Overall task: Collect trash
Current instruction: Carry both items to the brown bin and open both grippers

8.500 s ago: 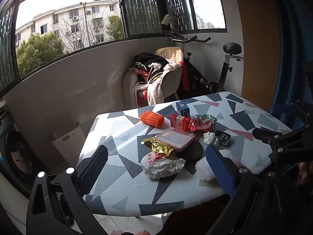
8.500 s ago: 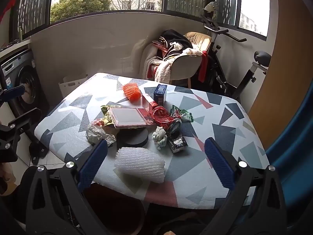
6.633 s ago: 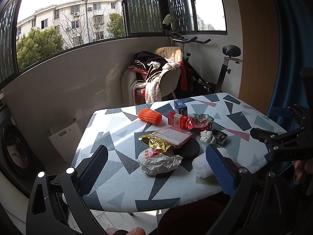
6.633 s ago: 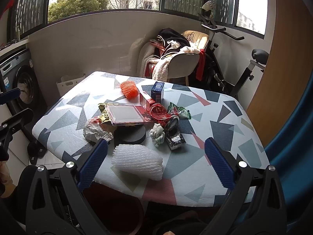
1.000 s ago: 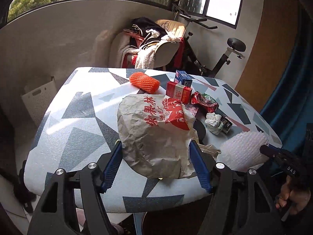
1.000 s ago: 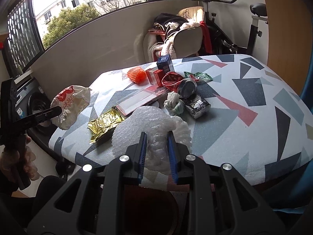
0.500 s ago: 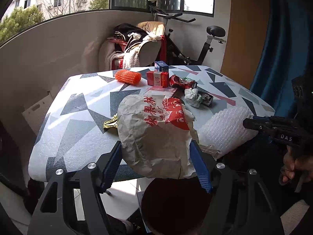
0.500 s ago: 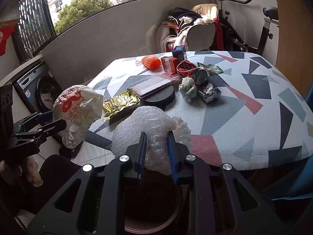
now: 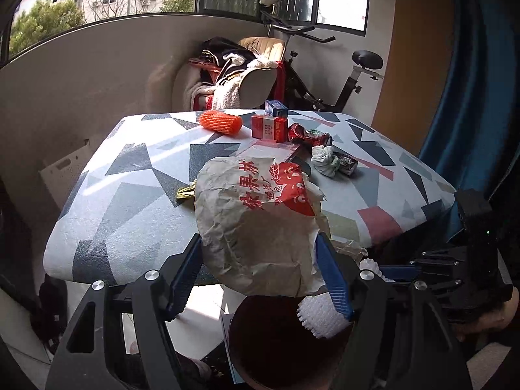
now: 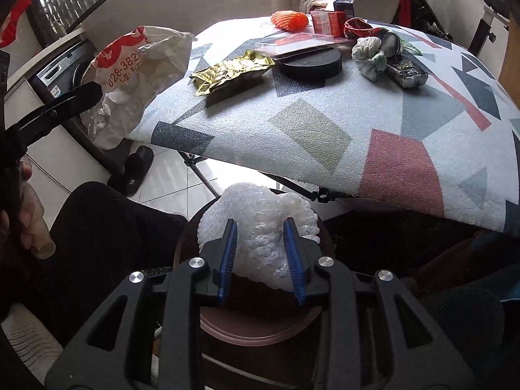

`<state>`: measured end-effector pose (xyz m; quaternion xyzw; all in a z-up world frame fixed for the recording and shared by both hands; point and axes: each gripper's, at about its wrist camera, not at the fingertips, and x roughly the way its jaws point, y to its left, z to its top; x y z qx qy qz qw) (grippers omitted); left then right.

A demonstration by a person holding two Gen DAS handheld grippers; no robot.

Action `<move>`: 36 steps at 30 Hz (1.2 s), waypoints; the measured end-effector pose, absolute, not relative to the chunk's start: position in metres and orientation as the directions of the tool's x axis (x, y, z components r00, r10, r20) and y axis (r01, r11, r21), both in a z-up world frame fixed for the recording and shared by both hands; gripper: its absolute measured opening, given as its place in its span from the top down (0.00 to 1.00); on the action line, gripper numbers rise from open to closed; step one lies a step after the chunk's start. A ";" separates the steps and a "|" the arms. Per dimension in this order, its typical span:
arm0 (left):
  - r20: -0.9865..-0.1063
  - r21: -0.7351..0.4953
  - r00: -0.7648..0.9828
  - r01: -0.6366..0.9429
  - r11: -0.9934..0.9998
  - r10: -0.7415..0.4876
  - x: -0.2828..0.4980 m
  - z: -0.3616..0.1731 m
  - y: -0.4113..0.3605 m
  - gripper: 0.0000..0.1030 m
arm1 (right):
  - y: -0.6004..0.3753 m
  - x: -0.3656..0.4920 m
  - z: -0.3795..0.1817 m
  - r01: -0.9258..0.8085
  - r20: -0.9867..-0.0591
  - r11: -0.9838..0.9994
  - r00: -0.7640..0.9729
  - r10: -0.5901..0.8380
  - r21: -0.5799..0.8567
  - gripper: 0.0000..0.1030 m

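My left gripper (image 9: 256, 253) is shut on a crumpled paper bag (image 9: 256, 224) with red print, held just above the near table edge and over a round brown bin (image 9: 237, 321). The same bag (image 10: 136, 74) hangs at the left of the right wrist view. My right gripper (image 10: 260, 224) points steeply down into the bin (image 10: 247, 336). Its jaws are opening, and a white foam net (image 10: 260, 214) still fills the gap and touches both blue pads. The net (image 9: 320, 317) dangles over the bin mouth.
On the patterned table (image 10: 325, 136) lie a gold packet (image 10: 230, 68), a black disc (image 10: 310, 61), a clear tray (image 10: 302, 40), a white wad (image 10: 369, 53), an orange net (image 9: 221, 123) and red and blue boxes (image 9: 269, 126). A chair and an exercise bike stand behind it. A person's legs are beside the bin.
The right gripper has dropped from table height to just above the bin and tilted down with the foam net, and its jaws now stand wider. The left gripper swung over the bin, then held still.
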<state>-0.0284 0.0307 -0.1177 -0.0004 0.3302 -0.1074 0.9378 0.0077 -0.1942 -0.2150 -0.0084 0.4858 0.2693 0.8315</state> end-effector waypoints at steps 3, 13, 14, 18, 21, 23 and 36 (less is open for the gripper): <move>-0.612 -0.064 0.767 0.194 0.979 -0.192 -0.030 -0.119 0.033 0.34 | -0.193 0.010 -0.218 -0.448 -0.824 0.863 0.381 0.420 0.233 0.44; -0.602 -0.056 0.772 0.217 0.974 -0.207 -0.039 -0.133 0.040 0.33 | -0.215 0.021 -0.191 -0.448 -0.741 0.865 0.496 0.451 0.227 0.06; -0.603 -0.063 0.769 0.219 0.974 -0.212 -0.039 -0.135 0.041 0.33 | -0.215 0.019 -0.183 -0.470 -0.721 0.867 0.543 0.431 0.164 0.06; -0.600 -0.080 0.762 0.245 0.966 -0.243 -0.041 -0.144 0.040 0.33 | -0.224 0.013 -0.164 -0.501 -0.597 0.865 0.699 0.394 -0.016 0.06; -0.606 -0.092 0.748 0.271 0.958 -0.270 -0.041 -0.150 0.037 0.33 | -0.234 0.019 -0.166 -0.443 -0.590 0.896 0.730 0.345 -0.025 0.06; -0.613 -0.106 0.737 0.278 0.955 -0.283 -0.039 -0.152 0.037 0.33 | -0.234 0.022 -0.170 -0.416 -0.599 0.908 0.739 0.308 -0.047 0.05; -0.657 -0.063 0.694 0.338 0.939 -0.294 -0.033 -0.165 0.018 0.29 | -0.220 0.024 -0.181 -0.445 -0.619 0.892 0.724 0.306 -0.080 0.05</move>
